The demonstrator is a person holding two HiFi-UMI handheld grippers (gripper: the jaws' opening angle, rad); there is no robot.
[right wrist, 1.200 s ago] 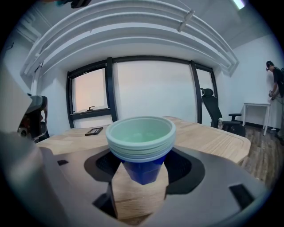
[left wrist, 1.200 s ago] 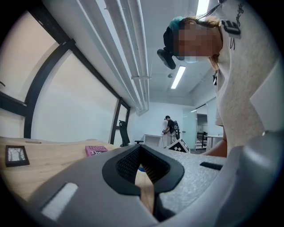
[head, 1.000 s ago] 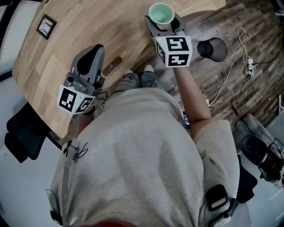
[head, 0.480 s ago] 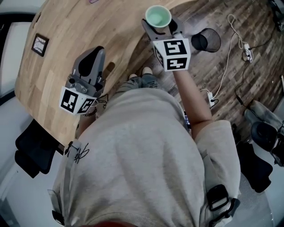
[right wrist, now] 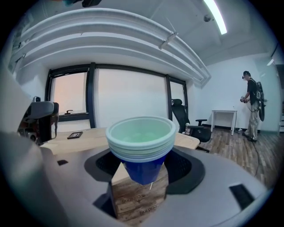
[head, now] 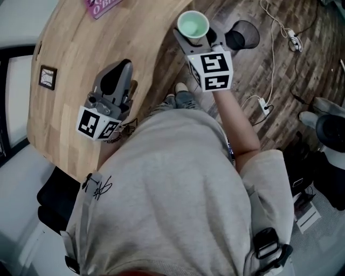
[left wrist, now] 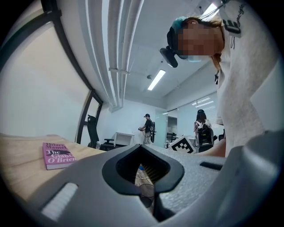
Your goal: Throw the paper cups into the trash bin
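A stack of paper cups (head: 193,25), blue outside and mint green inside, stands upright in my right gripper (head: 196,31), which is shut on it. The cups hang past the table's edge, over the wood floor. The black mesh trash bin (head: 241,35) stands on the floor just right of the cups. In the right gripper view the cups (right wrist: 141,139) sit between the jaws of the right gripper (right wrist: 142,175). My left gripper (head: 119,73) hovers over the table (head: 75,38), shut and empty. In its own view the left gripper (left wrist: 146,179) holds nothing.
A pink book (head: 99,6) lies at the far end of the table, also visible as the book (left wrist: 57,155) in the left gripper view. A small black frame (head: 47,77) lies at the table's left. White cables (head: 269,38) run across the floor beyond the bin. A black chair (head: 59,197) stands lower left.
My right gripper has carried the cups closer to the trash bin. The view has swung, bringing the book into sight. The left gripper has hardly moved.
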